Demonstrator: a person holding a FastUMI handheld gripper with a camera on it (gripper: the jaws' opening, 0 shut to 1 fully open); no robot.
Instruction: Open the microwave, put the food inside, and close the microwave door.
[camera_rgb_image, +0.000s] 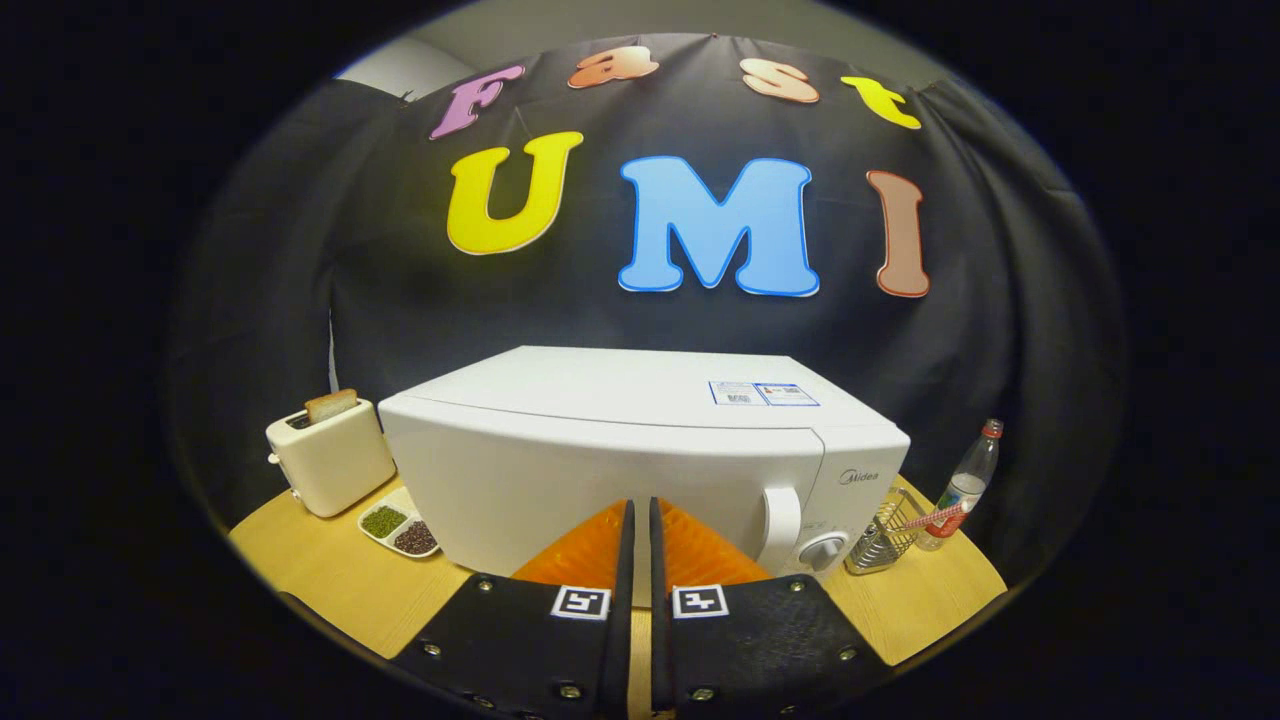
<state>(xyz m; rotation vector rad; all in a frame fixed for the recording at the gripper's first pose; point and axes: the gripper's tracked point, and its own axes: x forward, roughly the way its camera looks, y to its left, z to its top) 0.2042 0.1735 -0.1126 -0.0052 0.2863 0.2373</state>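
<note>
Toaster (330, 455) stands at centre left on the table (330, 580), a bread slice (331, 404) projecting from its slot. Just right of it, a divided dish (400, 527) holds green and dark contents, not identifiable; its far edge is hidden behind the microwave (640, 450). Microwave occupies the centre, door closed, handle (781, 515) and dial (824, 550) on its right side; the lower front is masked by the gripper (640, 520). Fingers stand nearly together, a narrow gap between them, gripping nothing, tips just short of the door. At lower right, a wire rack (885, 540), then a bottle (970, 482).
</note>
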